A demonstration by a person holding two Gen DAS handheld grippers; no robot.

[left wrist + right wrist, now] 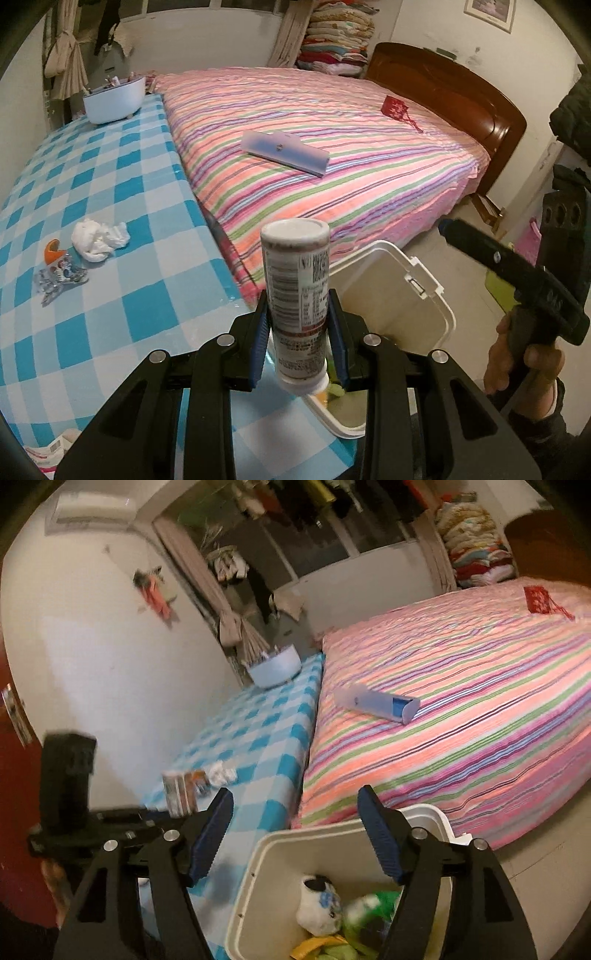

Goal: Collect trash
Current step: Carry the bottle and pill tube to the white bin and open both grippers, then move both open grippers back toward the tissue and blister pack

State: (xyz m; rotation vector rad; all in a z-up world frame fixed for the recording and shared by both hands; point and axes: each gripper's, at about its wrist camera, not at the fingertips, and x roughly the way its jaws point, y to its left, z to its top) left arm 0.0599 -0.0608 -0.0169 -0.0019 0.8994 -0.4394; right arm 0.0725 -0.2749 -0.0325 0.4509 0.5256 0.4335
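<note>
Left gripper [297, 325], lower centre, angled down, clamps an upright bottle [297, 291] beside the bin [436, 295]. Right gripper [295, 834] spread, empty, above the bin; its hand [517, 354] grips the handle, right edge.

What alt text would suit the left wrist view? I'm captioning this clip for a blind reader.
The left tool grips a white labelled bottle upright beside a white trash bin. To the left, a crumpled tissue and foil wrapper lie on a blue checked cloth; behind is a striped bed. The right tool enters at right.
</note>
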